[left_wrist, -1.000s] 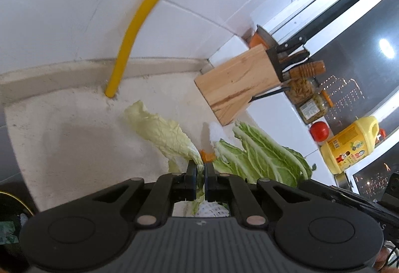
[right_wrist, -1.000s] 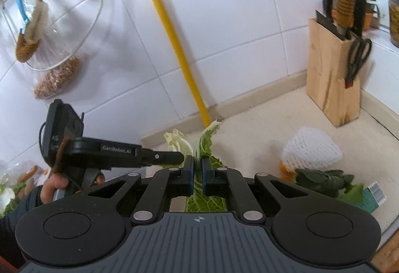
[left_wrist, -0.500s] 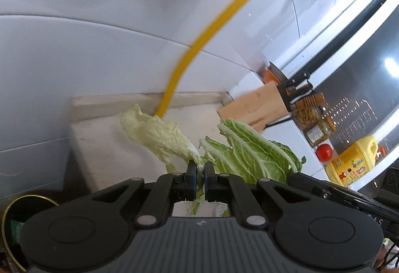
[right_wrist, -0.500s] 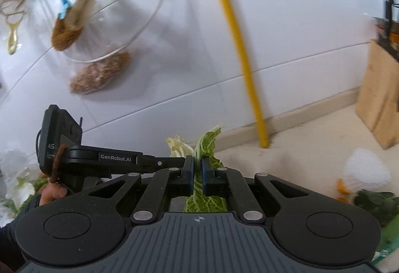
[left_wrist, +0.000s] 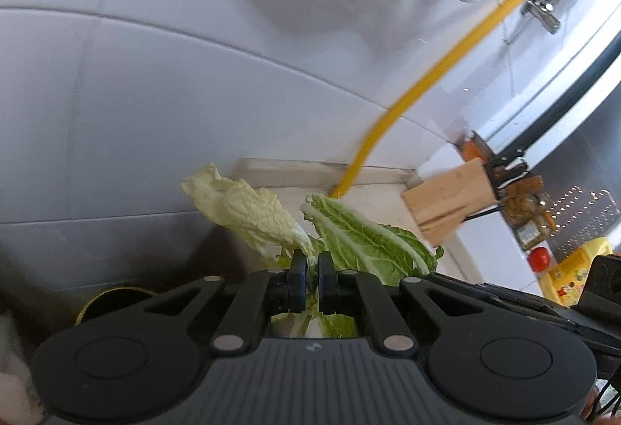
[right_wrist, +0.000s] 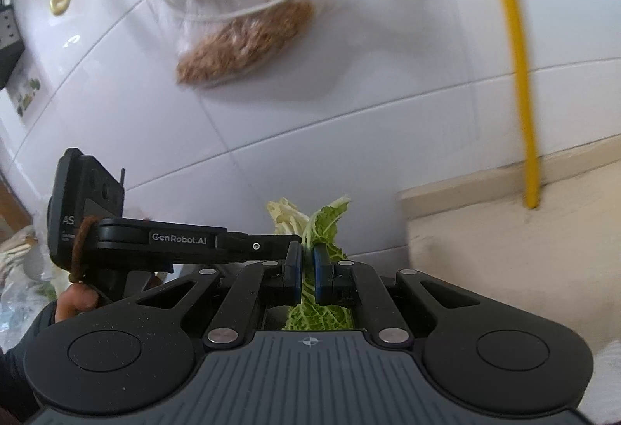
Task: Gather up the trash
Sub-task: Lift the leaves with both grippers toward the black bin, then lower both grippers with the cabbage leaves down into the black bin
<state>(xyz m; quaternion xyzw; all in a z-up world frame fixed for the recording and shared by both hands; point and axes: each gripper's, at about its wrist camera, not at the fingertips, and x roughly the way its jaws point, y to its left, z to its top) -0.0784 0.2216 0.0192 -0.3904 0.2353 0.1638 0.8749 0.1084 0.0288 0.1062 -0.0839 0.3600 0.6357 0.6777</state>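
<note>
Left gripper (left_wrist: pixel 308 271) in your left hand pinches a pale cabbage leaf (left_wrist: pixel 248 211); your right gripper (right_wrist: pixel 303 266) pinches a green cabbage leaf (right_wrist: pixel 324 221) off the counter (right_wrist: pixel 524 254).

Bright daylight, motion blur, fisheye-warped edges

Our two matching black hand-held grippers

Our right gripper (right_wrist: pixel 306 264) and left gripper (left_wrist: pixel 309 268) each have a ribbed dark-grey body, two round black discs, silver rivets on slanted black link bars, and blue-edged pads. On the left one, seen side-on, we read white "GenRobot.AI" lettering, with a brown cord (right_wrist: pixel 79 246) looped round its handle. We wear a dark sleeve (right_wrist: pixel 19 339).
</note>
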